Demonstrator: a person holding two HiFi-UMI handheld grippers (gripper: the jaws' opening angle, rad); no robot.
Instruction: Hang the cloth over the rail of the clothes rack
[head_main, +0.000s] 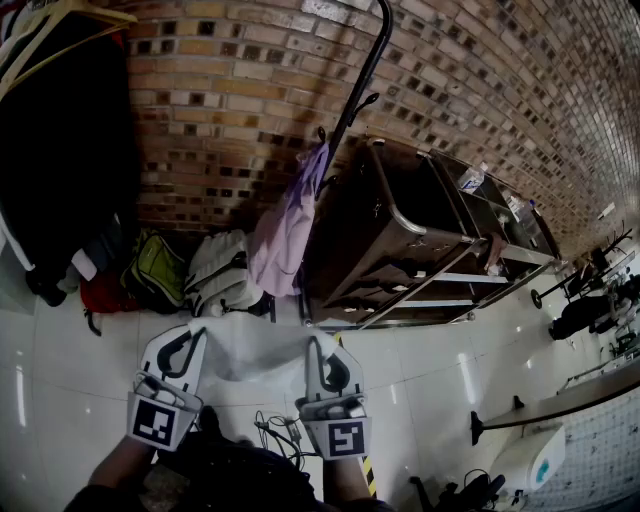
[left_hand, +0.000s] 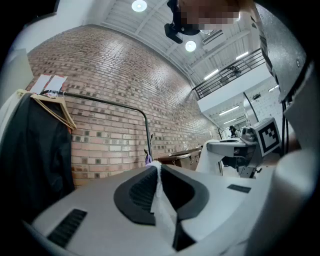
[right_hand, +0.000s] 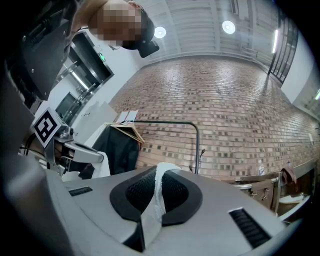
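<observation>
A metal cart stands by the brick wall, a lilac garment and bags beside it.

The left hand-held gripper clamps the white cloth between closed jaws. The clothes rack rail stands ahead, against a brick wall. A black garment hangs at its left end.

White cloth, blk rack rail, red-brown brick wall, lilac garment, yellow-green bag.
</observation>
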